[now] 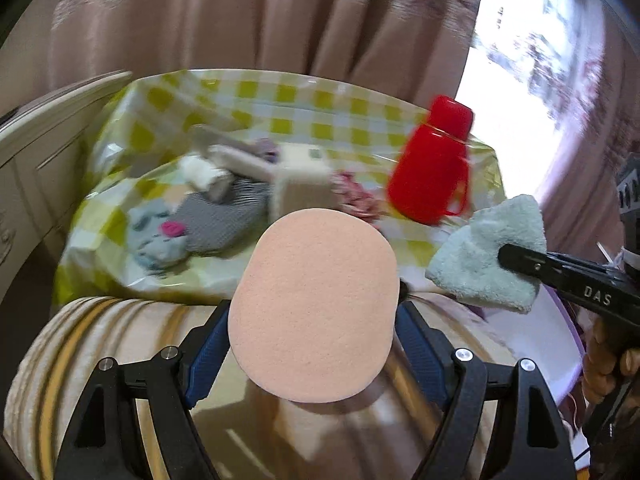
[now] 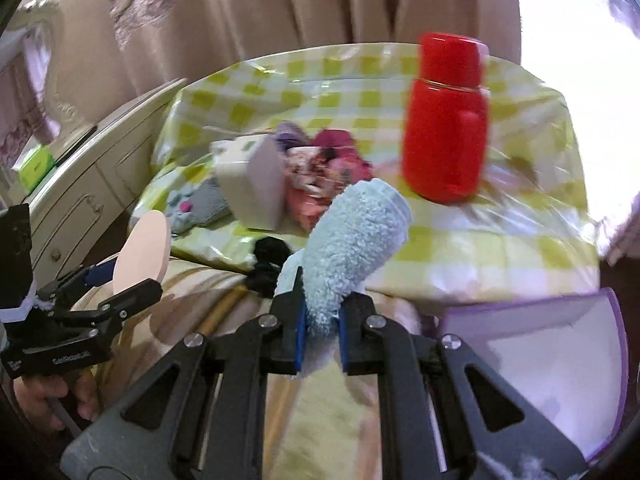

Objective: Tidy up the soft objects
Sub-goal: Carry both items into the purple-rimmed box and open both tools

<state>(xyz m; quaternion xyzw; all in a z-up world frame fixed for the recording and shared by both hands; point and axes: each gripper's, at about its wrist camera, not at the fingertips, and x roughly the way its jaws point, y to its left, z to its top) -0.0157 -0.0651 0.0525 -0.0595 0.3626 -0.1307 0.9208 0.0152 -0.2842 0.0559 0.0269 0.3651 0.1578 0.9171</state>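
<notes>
Left wrist view: the left gripper (image 1: 314, 332) pinches a peach oval sponge (image 1: 314, 304) above a striped cushion (image 1: 100, 332). Beyond lies a table under a yellow-checked plastic cloth (image 1: 280, 96), with a grey plush mouse (image 1: 160, 236) and a red flask (image 1: 434, 168), before pink curtains (image 1: 240, 12).

Right wrist view: the right gripper (image 2: 322, 332) is clamped on a pale blue towel (image 2: 356, 232); a purple-rimmed tray (image 2: 560, 344) lies at right, a cream cabinet (image 2: 80, 184) at left.
</notes>
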